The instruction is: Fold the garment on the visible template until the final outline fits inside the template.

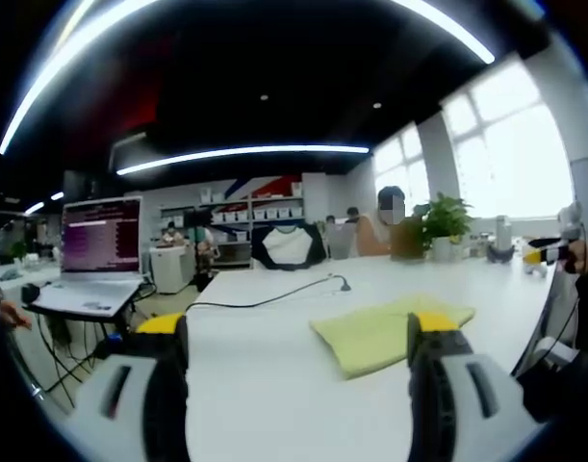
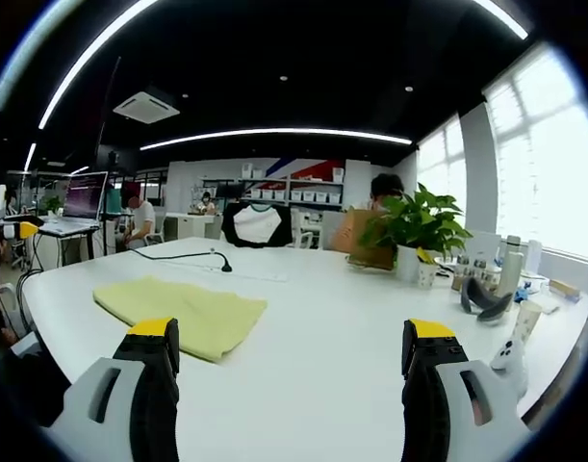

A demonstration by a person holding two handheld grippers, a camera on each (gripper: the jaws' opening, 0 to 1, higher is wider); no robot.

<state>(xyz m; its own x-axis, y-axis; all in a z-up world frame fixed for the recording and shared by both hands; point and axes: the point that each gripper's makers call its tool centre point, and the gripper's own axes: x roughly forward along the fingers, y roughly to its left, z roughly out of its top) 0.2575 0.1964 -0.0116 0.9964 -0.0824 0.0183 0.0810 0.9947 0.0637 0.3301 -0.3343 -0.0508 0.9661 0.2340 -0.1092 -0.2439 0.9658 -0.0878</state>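
Left gripper (image 1: 298,337): jaws spread wide, nothing between them; held above the white tabletop (image 1: 274,385), short of the garment. Right gripper (image 2: 289,342): jaws likewise spread, empty; raised over the tabletop, garment ahead and to the left of its line.

Garment (image 1: 385,332): pale yellow cloth, lying flat on the tabletop in a compact, roughly rectangular shape w/ straight edges; in right gripper view (image 2: 183,313) it sits near the front left edge, apart from both jaws; appears already folded at least once, judging by the tidy outline.

Template: no marked outline discernible around or under the garment; cannot tell whether the outline fits; unconfirmed.

Other items: black cable (image 1: 265,298) across the tabletop beyond the garment, not touching it; potted plant (image 2: 414,231) and laptop (image 1: 96,260) well apart.

Progress: folding looks largely done; remaining is verifying fit vs. template, any final fold if oversize.
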